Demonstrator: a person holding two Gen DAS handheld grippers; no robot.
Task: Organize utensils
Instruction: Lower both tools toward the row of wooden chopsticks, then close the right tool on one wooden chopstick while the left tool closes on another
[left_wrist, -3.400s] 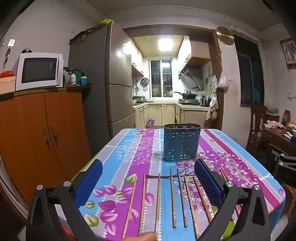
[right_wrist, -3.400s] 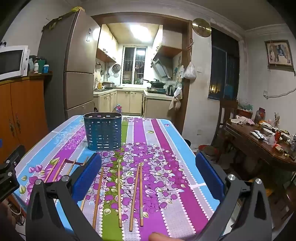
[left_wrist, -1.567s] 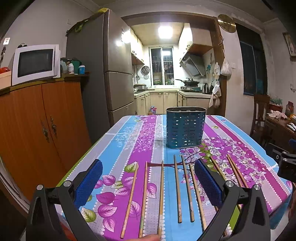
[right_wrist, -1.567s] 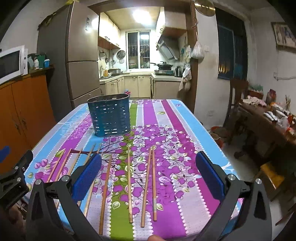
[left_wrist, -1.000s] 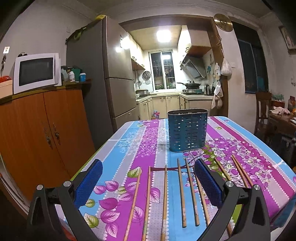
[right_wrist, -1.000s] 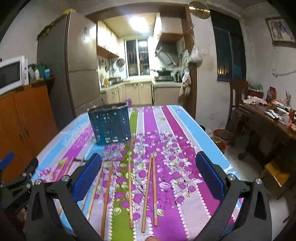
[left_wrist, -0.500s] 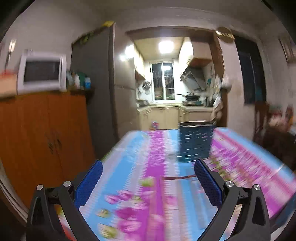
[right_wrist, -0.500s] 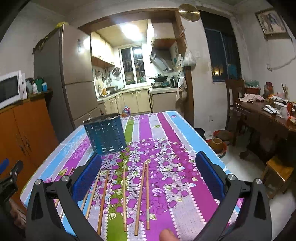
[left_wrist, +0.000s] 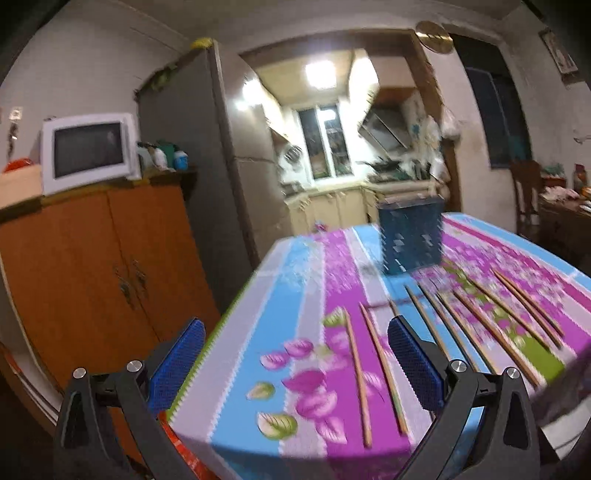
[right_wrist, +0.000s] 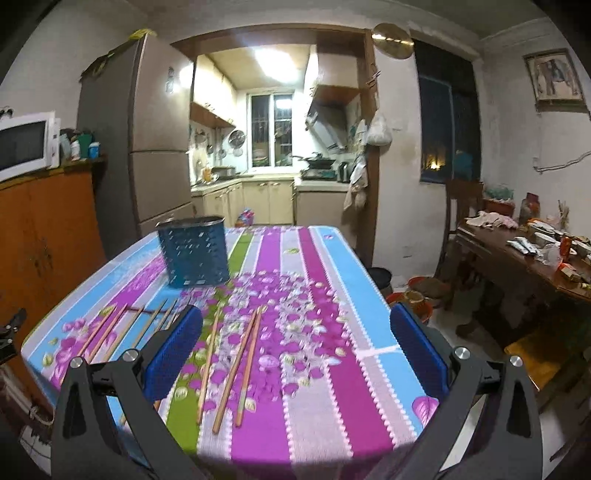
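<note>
1. Both views swung since a second ago; chopsticks (right_wrist: 236, 363) untouched, laid in a row on the near tablecloth (right_wrist: 325, 387).
2. Blue perforated holder (right_wrist: 194, 251) stands farther back, empty: likely the destination.
3. Left gripper (left_wrist: 291, 363) and right gripper (right_wrist: 295, 350) spread wide, holding nothing, hovering near the table edge, pre-pick.

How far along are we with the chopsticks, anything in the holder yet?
Nothing looks done: no chopstick ends show above the rim of the blue holder. Nothing is in hand: the left gripper and right gripper are both open and empty. All is left: the chopsticks lie loose in a row on the tablecloth, in front of the holder.
</note>
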